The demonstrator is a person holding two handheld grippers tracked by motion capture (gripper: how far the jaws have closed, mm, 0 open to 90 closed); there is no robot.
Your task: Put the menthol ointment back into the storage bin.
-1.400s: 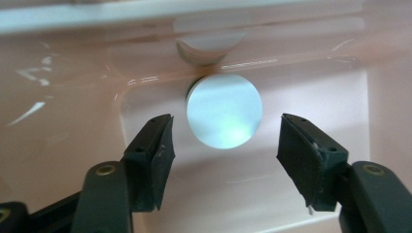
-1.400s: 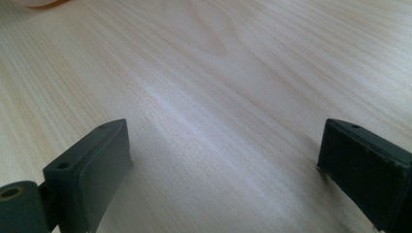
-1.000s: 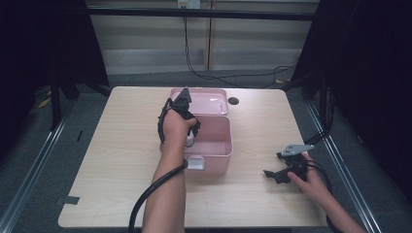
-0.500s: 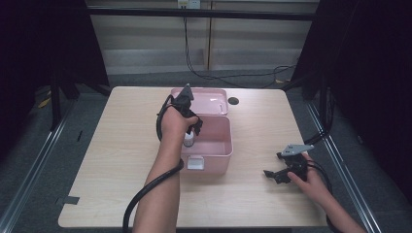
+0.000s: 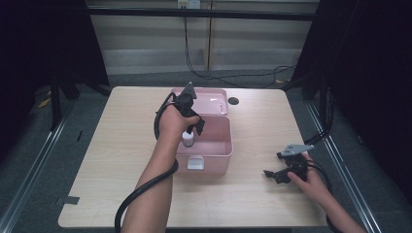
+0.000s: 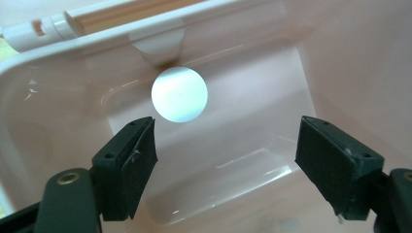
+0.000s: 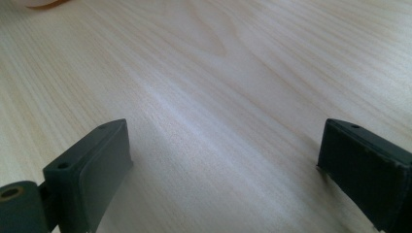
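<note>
An open pink box (image 5: 216, 154) stands mid-table with its lid (image 5: 210, 98) folded back. Inside it a small white bottle (image 5: 187, 140) stands upright; its round white cap (image 6: 179, 94) faces the left gripper view. My left gripper (image 5: 195, 129) hangs just above the bottle and points down into the box (image 6: 58, 121). Its jaws have just been opening, and they stand open (image 6: 226, 160) with nothing between them, clear of the cap. My right gripper (image 5: 273, 167) rests open on the table at the right, over bare wood (image 7: 223, 165).
A white latch (image 5: 196, 163) sits on the box's near wall. A small dark round spot (image 5: 233, 101) lies on the wooden table (image 5: 121, 145) beside the lid. Black cables trail from both grippers, and dark curtains flank the table.
The left hand has lifted slightly away from the bottle, which stays standing in the box. The right hand has not moved.
</note>
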